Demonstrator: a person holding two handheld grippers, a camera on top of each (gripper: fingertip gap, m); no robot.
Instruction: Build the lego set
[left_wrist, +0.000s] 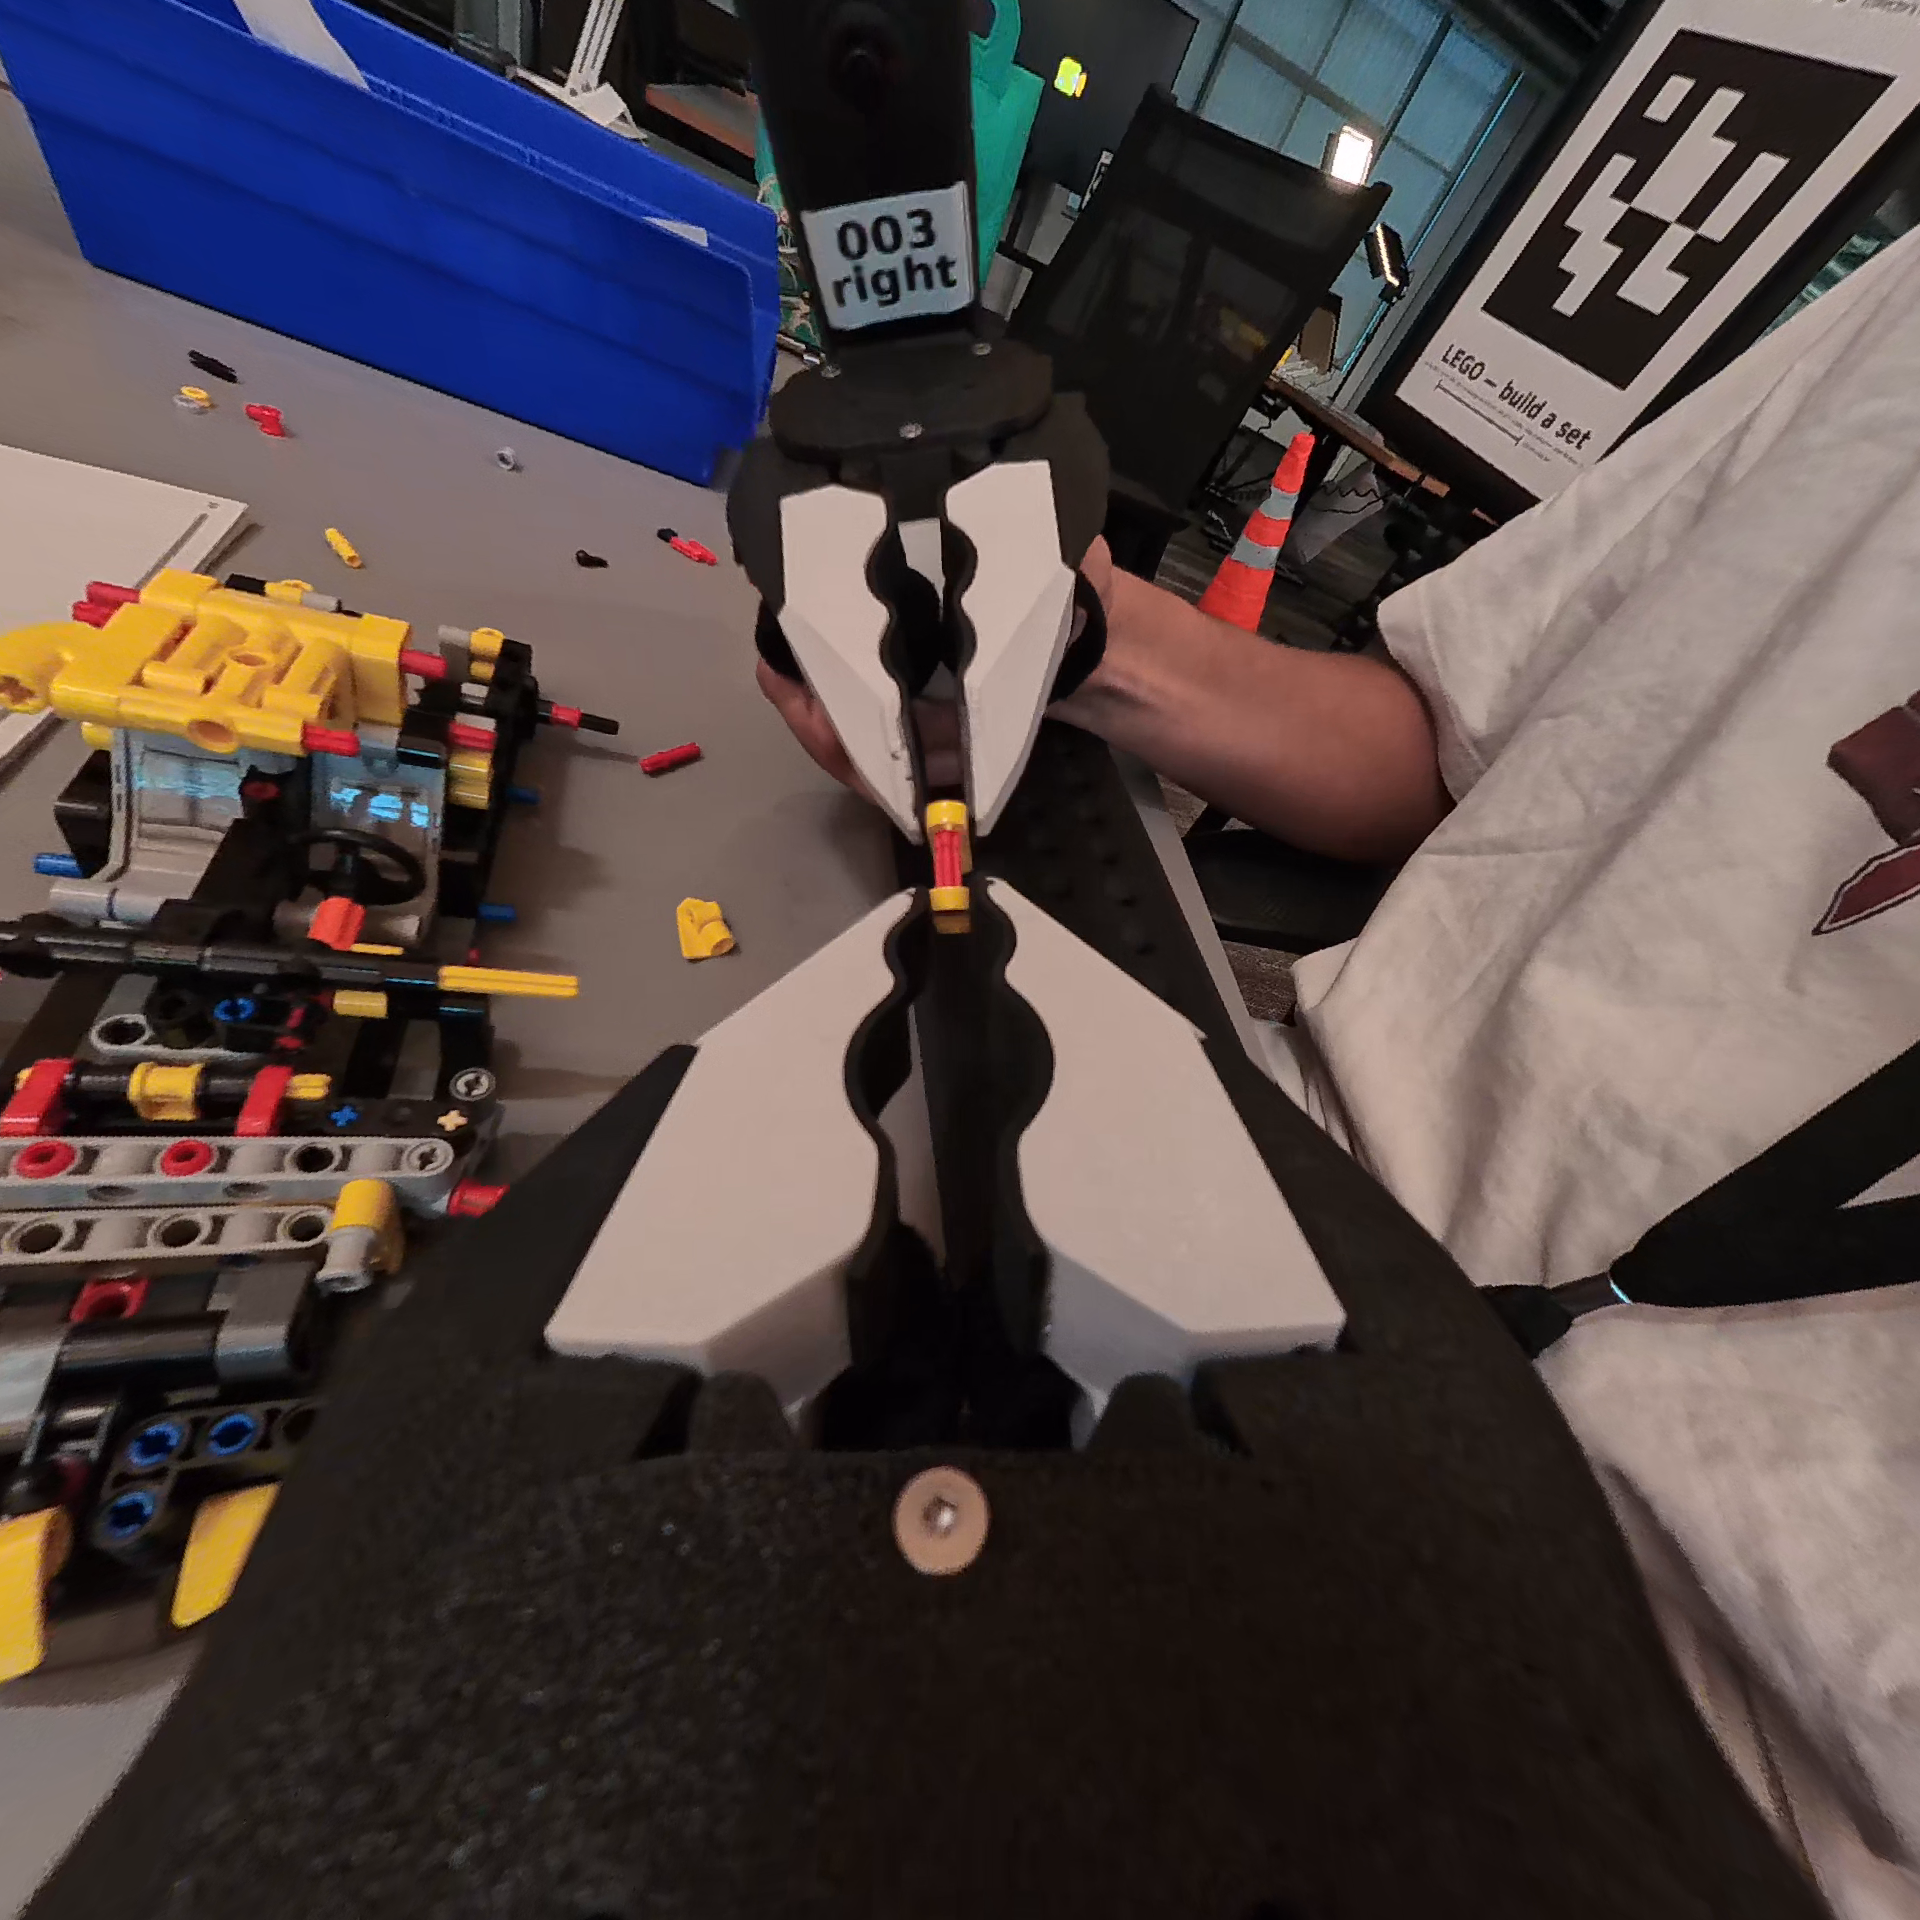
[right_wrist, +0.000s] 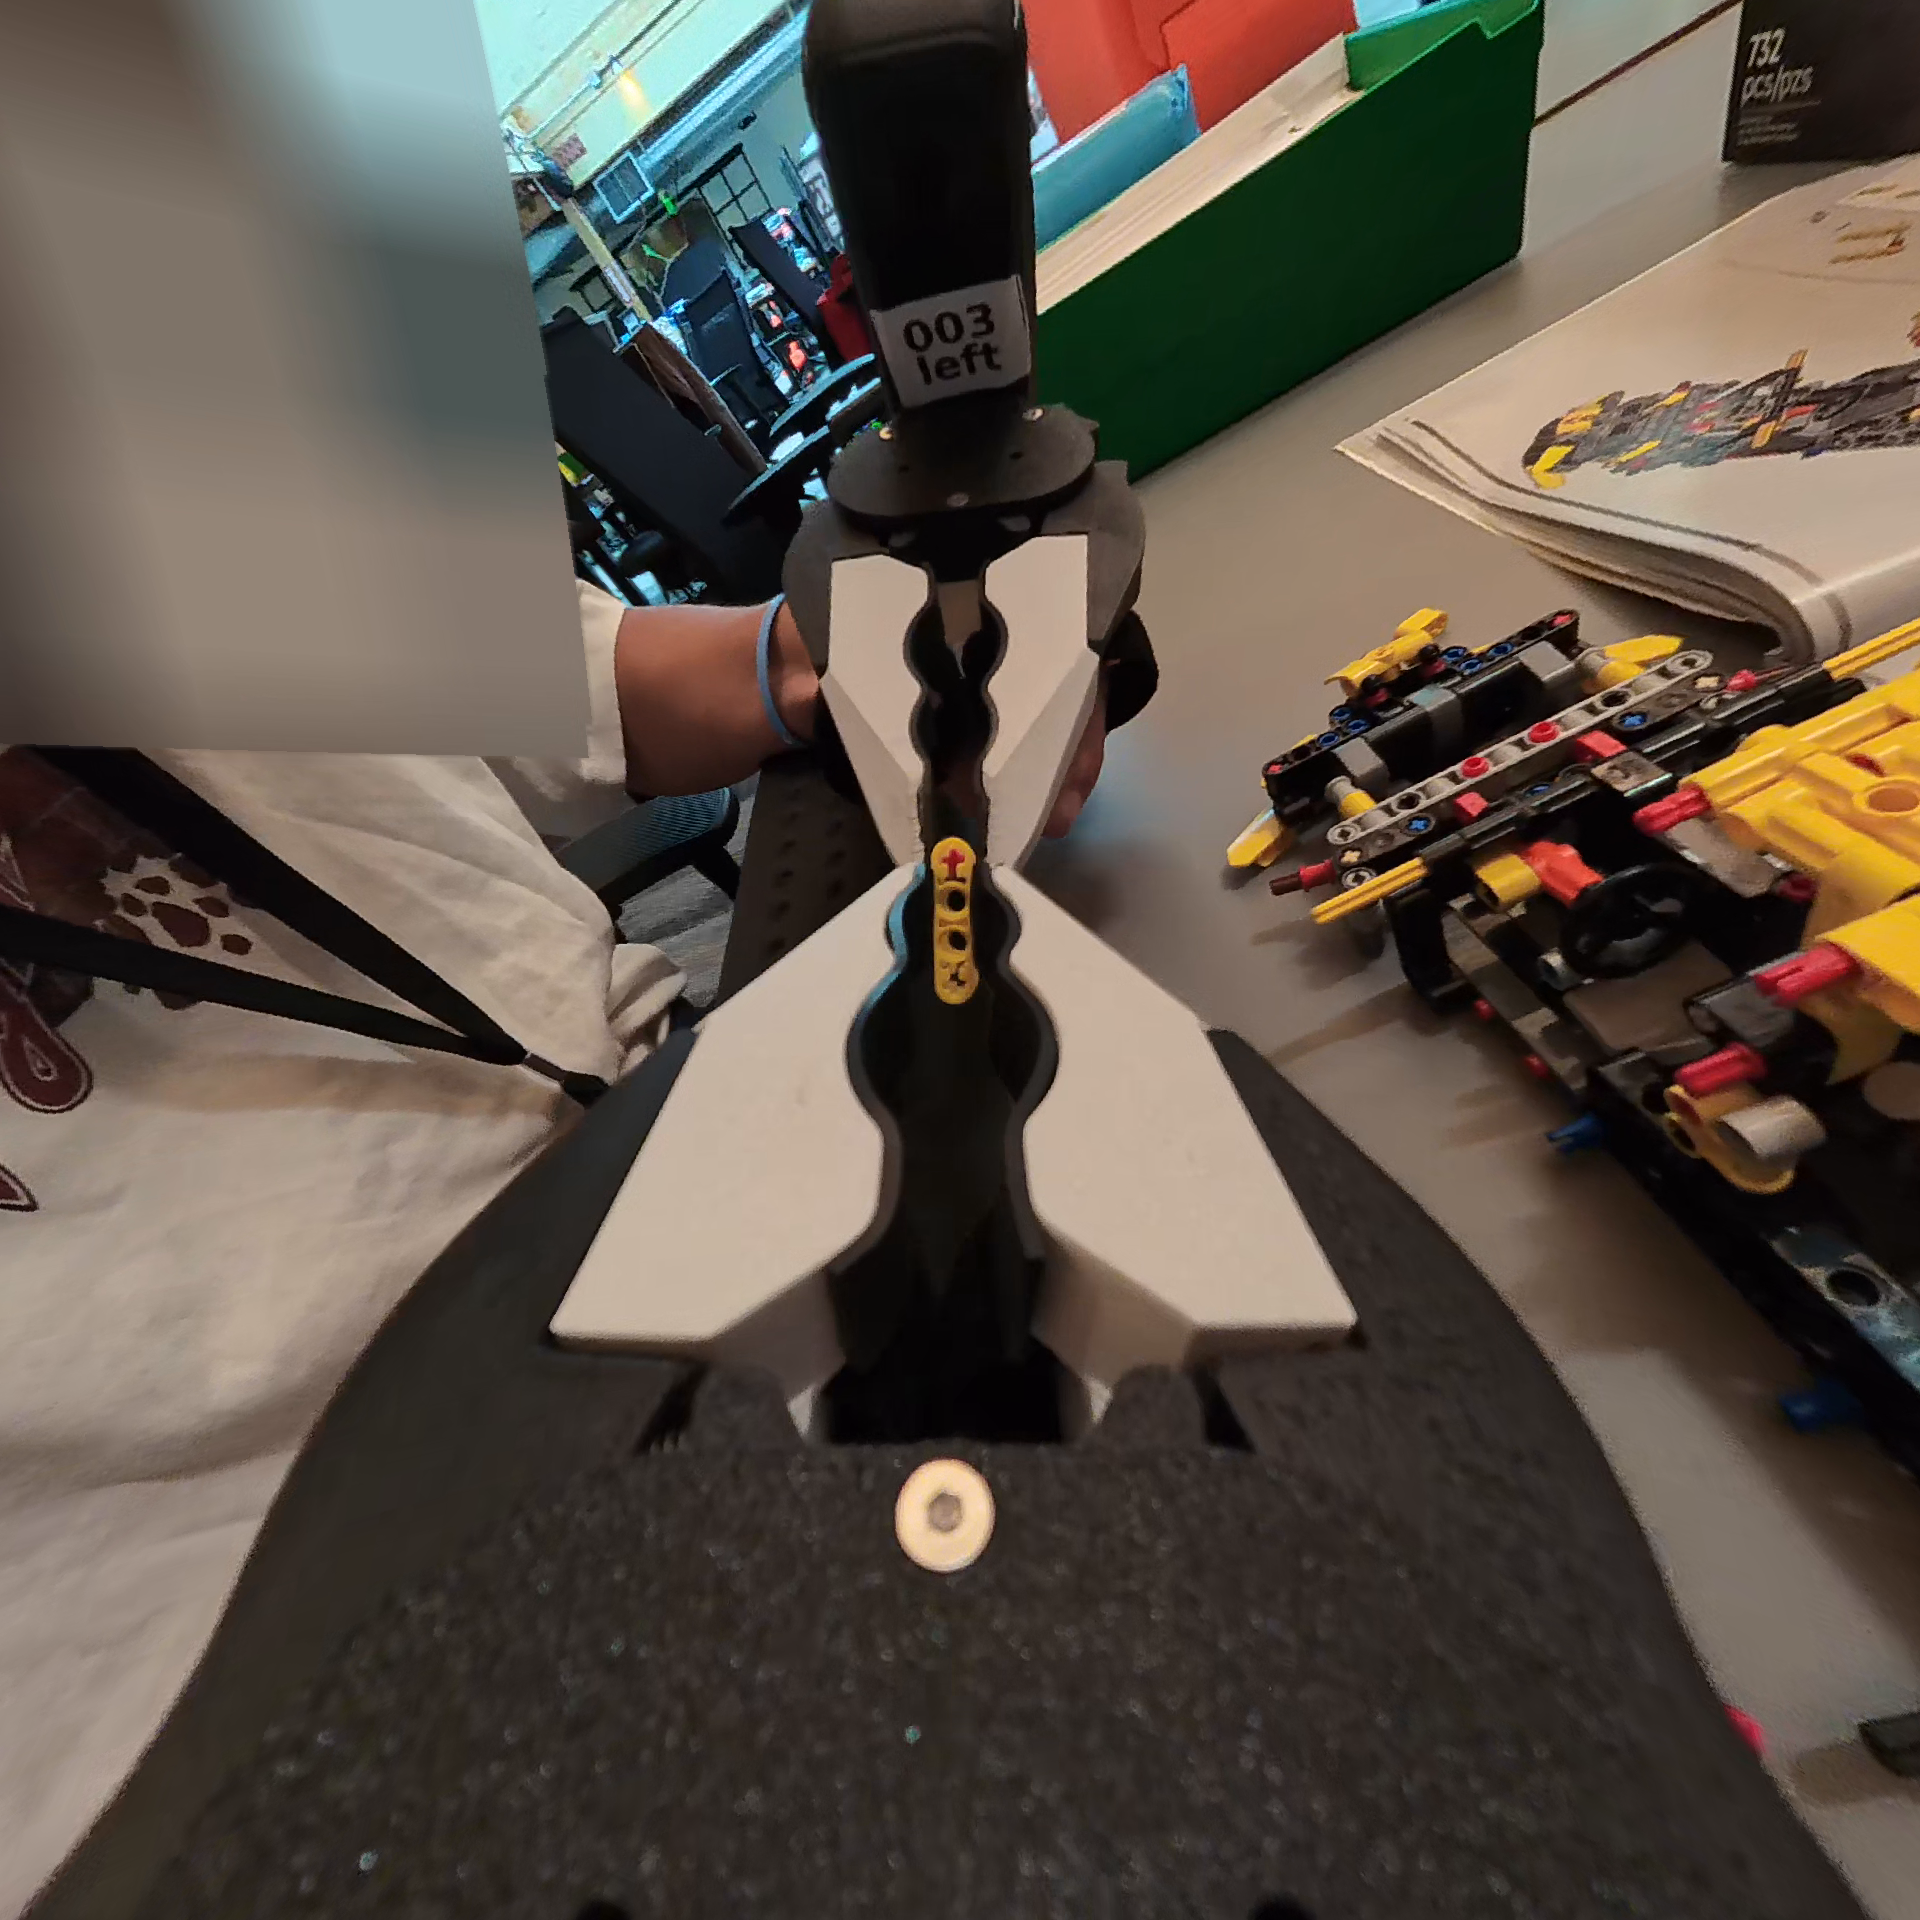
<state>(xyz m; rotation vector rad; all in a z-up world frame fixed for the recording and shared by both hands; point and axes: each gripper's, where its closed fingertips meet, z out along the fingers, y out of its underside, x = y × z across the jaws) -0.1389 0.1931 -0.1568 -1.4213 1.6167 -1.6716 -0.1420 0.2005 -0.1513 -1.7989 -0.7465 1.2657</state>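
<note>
Left tool (left_wrist: 948, 904): narrow, tips pinched on the near end of a small yellow-and-red piece (left_wrist: 948, 854). In its own view the piece sits at 12 o'clock, dead ahead of the tips.

Right tool (right_wrist: 954, 883): narrow, clamped on a short yellow beam with holes (right_wrist: 955, 923); a red peg end (right_wrist: 953, 861) shows in the hole nearest the tip. Seen from the left side, the same tool (left_wrist: 943, 821) comes in from 12 o'clock.

Key relation: the two tools face each other tip to tip, almost touching, with the piece bridging the gap. Its long axis runs along the line between them, 12 to 6 o'clock in both views. Both are equally near; each grips one end.

Height: held in the air at the near edge of the surface (left_wrist: 644, 665), in front of the person's white shirt (left_wrist: 1662, 831).

Hand pose: both tools level, handles pointing outward. A hand (left_wrist: 821, 717) wraps the right grip; a wrist with a blue band (right_wrist: 774, 675) backs the left.

Step, my reading: pressing the peg and beam together in mid-air; a straight push along the shared axis looks right.

Model: the half-built yellow and black vehicle (left_wrist: 249, 831) lies well apart, at 9 o'clock from the left tool and at 3 o'clock (right_wrist: 1621, 862) from the right.

Loose bits: a yellow connector (left_wrist: 703, 927) and a red pin (left_wrist: 670, 758) lie between model and tools.

Other: blue bin (left_wrist: 416, 229) at 11 o'clock; instruction booklet (right_wrist: 1662, 499) at 2 o'clock.
</note>
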